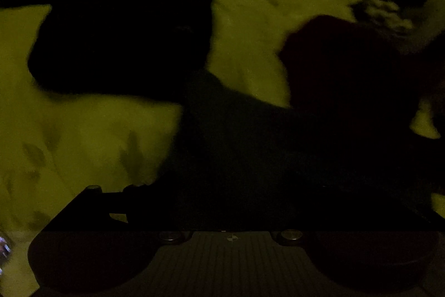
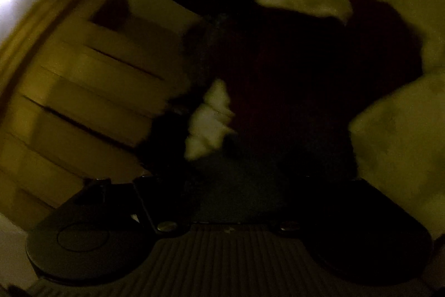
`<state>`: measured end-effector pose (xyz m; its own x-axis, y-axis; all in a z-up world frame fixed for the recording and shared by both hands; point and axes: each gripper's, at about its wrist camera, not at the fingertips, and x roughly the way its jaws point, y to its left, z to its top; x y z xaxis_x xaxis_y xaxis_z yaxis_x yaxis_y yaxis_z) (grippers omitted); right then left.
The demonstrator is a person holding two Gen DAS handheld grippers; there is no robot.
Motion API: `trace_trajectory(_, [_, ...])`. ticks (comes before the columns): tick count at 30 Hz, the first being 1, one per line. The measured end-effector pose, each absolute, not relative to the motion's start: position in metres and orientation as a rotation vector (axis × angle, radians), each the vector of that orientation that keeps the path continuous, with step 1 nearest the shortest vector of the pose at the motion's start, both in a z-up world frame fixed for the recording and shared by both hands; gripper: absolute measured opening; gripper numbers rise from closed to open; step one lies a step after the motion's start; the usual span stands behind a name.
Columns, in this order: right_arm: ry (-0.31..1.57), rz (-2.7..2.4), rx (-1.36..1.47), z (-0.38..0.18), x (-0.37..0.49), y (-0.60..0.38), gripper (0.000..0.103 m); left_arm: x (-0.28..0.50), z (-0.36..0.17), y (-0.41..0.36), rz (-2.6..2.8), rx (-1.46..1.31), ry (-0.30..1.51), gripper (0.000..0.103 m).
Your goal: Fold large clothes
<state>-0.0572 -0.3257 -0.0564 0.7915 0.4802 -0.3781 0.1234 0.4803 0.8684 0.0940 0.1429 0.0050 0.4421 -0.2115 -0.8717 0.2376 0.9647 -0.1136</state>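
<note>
Because the pictures are very dark, only big shapes can be made out. A dark red garment (image 2: 292,68) is seen lying spread on the pale bed sheet (image 2: 395,135), right in front of the right gripper (image 2: 236,185). In the left view, a black heap of clothes (image 1: 116,18) is seen on the sheet, and a grey-green cloth (image 1: 236,130) runs towards the left gripper (image 1: 230,199).

The garment is judged to be soft, floppy and light, so it is likely to sag and bunch up when lifted. It is best taken by an edge or a corner, with the two grippers kept well apart.

The fingers of both grippers are lost in the dark, so it cannot be told whether they are spread or pinching cloth.

No basket or box is seen. Pale wooden boards (image 2: 83,91), maybe drawer fronts, are seen at the left, and nothing inside them is shown.
</note>
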Motion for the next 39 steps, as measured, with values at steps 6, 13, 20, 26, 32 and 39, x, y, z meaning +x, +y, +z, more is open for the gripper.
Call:
trace_trajectory(6, [0.763,0.182,1.002,-0.071,-0.053,-0.319,0.072,0.121,-0.041,0.142,-0.118,0.200,1.011,0.103])
trace_trajectory(13, [0.776,0.193,1.020,-0.076,-0.048,-0.319,0.075,0.111,-0.030,0.134,-0.117,0.226,0.994,0.103])
trace_trajectory(20, [0.672,0.184,1.061,-0.067,-0.058,-0.328,0.080,0.035,0.041,0.182,-0.200,0.201,0.888,0.103])
trace_trajectory(26, [0.579,0.213,1.050,-0.053,-0.066,-0.328,0.086,-0.039,0.099,0.271,-0.085,0.194,0.864,0.103])
trace_trajectory(32, [0.557,0.262,1.019,-0.029,-0.080,-0.315,0.086,-0.106,0.099,0.351,-0.111,-0.124,0.924,0.103])
trace_trajectory(39, [0.702,0.359,0.827,0.030,-0.154,-0.260,0.086,-0.149,0.050,0.362,-0.299,-0.280,1.074,0.103])
